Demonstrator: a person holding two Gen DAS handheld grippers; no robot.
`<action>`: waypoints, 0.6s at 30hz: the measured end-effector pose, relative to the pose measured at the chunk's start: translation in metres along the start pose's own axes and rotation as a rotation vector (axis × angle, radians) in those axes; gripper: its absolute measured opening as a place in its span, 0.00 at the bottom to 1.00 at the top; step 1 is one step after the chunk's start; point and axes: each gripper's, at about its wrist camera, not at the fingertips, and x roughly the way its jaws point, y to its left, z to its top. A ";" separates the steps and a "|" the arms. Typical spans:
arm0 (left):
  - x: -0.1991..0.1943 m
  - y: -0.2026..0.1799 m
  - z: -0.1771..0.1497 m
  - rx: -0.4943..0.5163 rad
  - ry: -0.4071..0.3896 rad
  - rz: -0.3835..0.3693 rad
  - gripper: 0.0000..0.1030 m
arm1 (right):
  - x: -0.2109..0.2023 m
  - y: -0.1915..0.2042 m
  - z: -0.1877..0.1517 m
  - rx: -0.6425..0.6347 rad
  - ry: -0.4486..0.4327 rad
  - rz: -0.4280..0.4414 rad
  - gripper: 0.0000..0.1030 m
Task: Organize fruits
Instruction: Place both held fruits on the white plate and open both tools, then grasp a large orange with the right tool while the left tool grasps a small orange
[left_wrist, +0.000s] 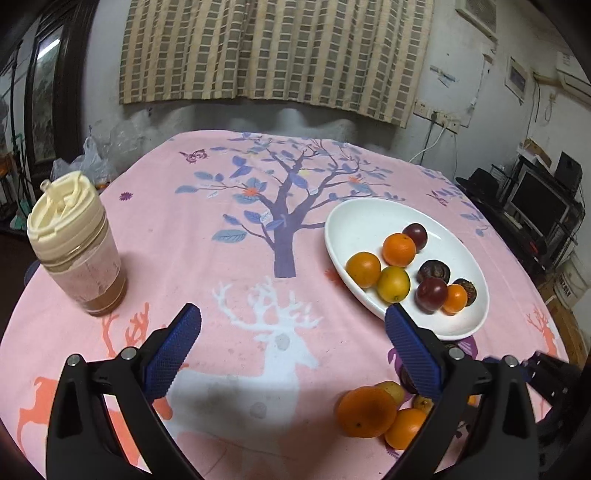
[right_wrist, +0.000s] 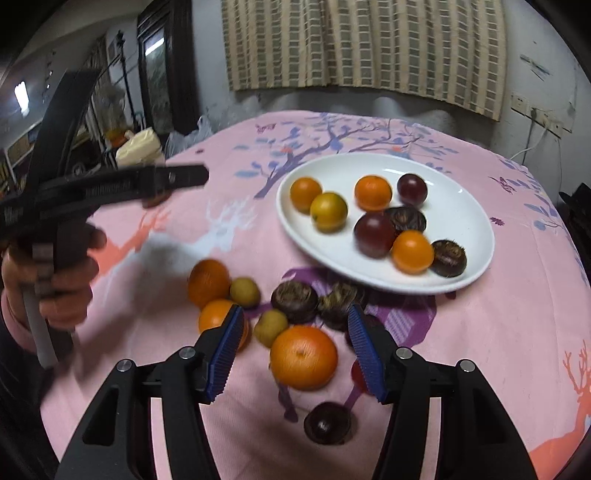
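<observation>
Right gripper (right_wrist: 295, 354):
- Fingers (right_wrist: 223, 360) spread wide apart, gripping nothing.
- Positioned low over the loose fruit, pointed forward and down toward the desk (right_wrist: 498, 332).
- Large orange (right_wrist: 303, 357) directly between the fingers, resting on the desk, untouched by either finger as far as visible.
- Just beyond the fingertips: two small yellow-green fruits (right_wrist: 271, 326), two dark ridged fruits (right_wrist: 294, 301), two further oranges (right_wrist: 208, 282) at left.
- Dark round fruit (right_wrist: 327, 422) nearer the camera, below the large orange.

Left gripper (left_wrist: 293, 345):
- Fingers (left_wrist: 173, 356) spread wide apart, empty.
- Held above bare pink patterned cloth, over the white deer print, level and pointed across the desk.
- In the right wrist view: seen from the side at upper left, raised clear of the desk, held in a hand (right_wrist: 55, 273) wrapped around the handle.

Surroundings:
- White oval plate (right_wrist: 476, 206) beyond the loose pile, on the desk, well clear of both grippers' fingers.
- On the plate: four orange and yellow fruits, two dark red round fruits, two dark ridged fruits.
- Lidded tumbler (left_wrist: 75, 243) upright at far left of the desk.
- Striped curtain (left_wrist: 277, 51) on the wall behind.
</observation>
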 end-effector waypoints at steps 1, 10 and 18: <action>-0.001 0.002 -0.001 -0.006 0.003 -0.005 0.95 | 0.001 0.001 -0.002 -0.004 0.010 -0.002 0.57; -0.001 -0.001 -0.006 0.010 0.013 -0.002 0.95 | 0.017 0.005 -0.014 -0.020 0.084 -0.023 0.57; -0.001 -0.004 -0.007 0.011 0.007 -0.001 0.95 | 0.025 0.009 -0.018 -0.054 0.104 -0.064 0.46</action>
